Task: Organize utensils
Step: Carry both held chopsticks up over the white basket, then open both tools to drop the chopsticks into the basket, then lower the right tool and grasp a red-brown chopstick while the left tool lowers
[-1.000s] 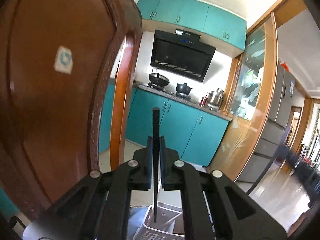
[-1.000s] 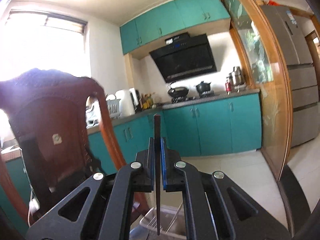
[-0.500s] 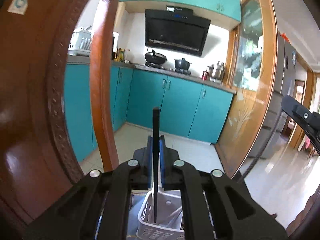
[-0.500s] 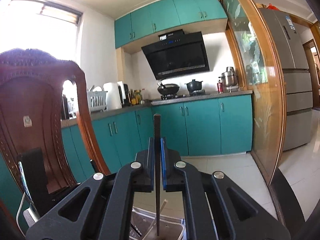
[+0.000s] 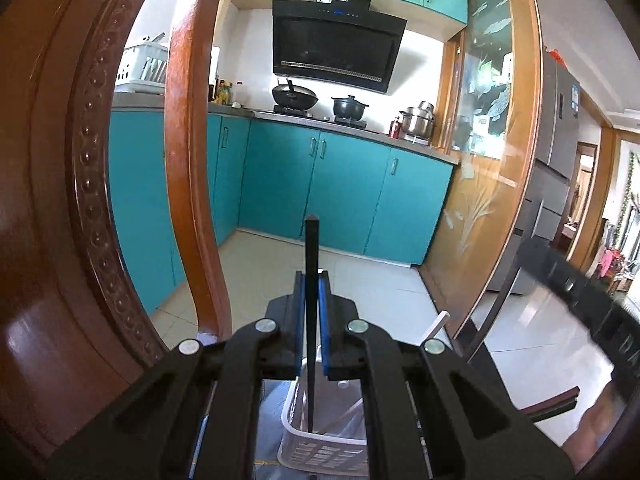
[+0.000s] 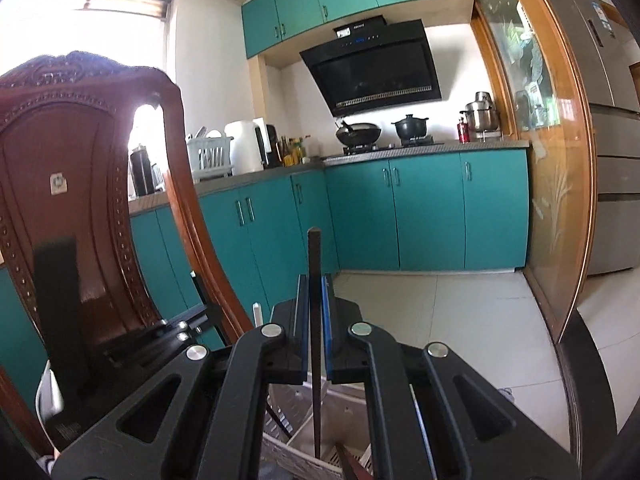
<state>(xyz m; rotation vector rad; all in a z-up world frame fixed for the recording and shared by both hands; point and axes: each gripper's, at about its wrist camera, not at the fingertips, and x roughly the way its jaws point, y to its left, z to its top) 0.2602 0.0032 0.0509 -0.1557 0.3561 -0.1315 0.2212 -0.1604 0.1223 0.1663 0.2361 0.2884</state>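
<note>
A: Starting at nine o'clock in the left wrist view, what is there?

B: A carved wooden chair back (image 5: 52, 216) fills that side. Through its opening you see teal cabinets (image 5: 344, 184), and at twelve o'clock a black range hood (image 5: 336, 52).

A: And the left gripper (image 5: 311, 320)?

B: Its jaws are pressed onto a thin black chopstick (image 5: 311, 264), which stands upright between the blue pads. The stick's lower end reaches down into a white slotted basket (image 5: 320, 446) at six o'clock, where a pale utensil lies slanted. At three to four o'clock a blurred black gripper body shows; I cannot tell more of it.

A: Now the right wrist view, again from nine o'clock.

B: The same chair back (image 6: 76, 168) is there, with a blurred black gripper part in front of it at about eight o'clock. The kitchen counter (image 6: 360, 158) runs across the middle, and a refrigerator (image 6: 608, 140) sits at three o'clock.

A: The right gripper (image 6: 316, 328)?

B: It pinches a second black chopstick (image 6: 314, 272), also upright. The stick's tip hangs over a clear compartmented tray (image 6: 296, 404) at six o'clock; whether it touches I cannot tell.
</note>
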